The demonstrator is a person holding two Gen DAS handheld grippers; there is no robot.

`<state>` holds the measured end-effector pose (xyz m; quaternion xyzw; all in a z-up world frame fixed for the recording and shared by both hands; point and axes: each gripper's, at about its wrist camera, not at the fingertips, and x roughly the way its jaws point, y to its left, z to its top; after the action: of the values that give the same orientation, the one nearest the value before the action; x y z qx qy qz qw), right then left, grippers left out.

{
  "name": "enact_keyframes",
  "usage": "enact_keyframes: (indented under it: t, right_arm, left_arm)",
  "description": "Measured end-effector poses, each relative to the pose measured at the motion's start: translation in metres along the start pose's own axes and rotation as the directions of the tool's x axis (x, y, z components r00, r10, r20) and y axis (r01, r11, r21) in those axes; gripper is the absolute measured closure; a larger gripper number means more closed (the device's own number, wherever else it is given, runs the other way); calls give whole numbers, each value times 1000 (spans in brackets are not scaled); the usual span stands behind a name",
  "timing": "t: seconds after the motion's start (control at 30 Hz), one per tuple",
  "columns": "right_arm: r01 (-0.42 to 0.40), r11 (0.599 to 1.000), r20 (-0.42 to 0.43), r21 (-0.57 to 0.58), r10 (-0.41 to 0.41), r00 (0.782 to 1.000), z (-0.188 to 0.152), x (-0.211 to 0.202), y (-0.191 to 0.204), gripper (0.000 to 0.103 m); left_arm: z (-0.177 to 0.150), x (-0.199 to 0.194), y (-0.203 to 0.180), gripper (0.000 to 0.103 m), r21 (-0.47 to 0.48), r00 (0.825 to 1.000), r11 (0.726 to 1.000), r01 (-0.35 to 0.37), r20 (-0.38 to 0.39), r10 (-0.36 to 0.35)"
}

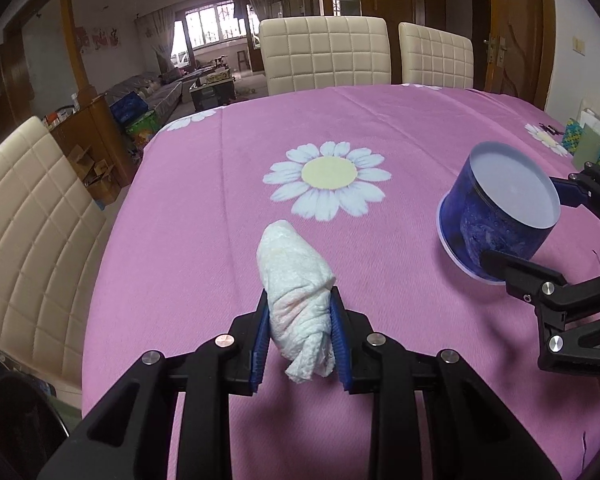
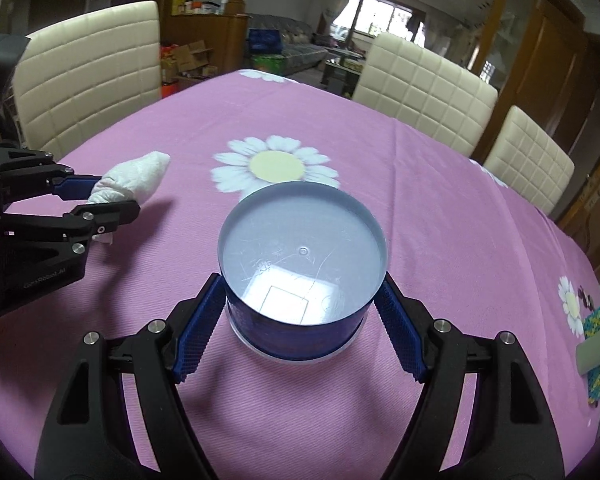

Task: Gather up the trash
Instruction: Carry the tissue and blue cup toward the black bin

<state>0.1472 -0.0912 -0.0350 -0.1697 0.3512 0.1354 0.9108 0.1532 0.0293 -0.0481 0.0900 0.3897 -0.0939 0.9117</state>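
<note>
left wrist view: left gripper (image 1: 300, 332) tilts downward, clamping tissue wad (image 1: 296, 280).

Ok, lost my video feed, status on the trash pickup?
Left gripper shut on crumpled white tissue wad. Right gripper shut on round blue plastic tub. Nothing in the way.

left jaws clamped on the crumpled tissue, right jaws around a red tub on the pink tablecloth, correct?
Not quite: the tub is dark blue with a pale inside, not red, as the right wrist view shows. The rest holds: the left gripper is clamped on the crumpled tissue, and the right gripper has its jaws around the tub over the pink tablecloth.
</note>
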Motion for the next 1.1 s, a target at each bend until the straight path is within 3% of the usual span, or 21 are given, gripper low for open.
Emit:
enact_keyframes:
  t: [0.5,1.1]
  right_arm:
    - [-57,989,55,-134,64,996,0,-31,55,27]
    - [-104,969,60,-224,120,991,12,-40,105,27]
  left_arm:
    - [-46,-50,23,76,-38,999,999,-35,40,37]
    - [-74,-90,61,76,-82,987,987,-138,70,144]
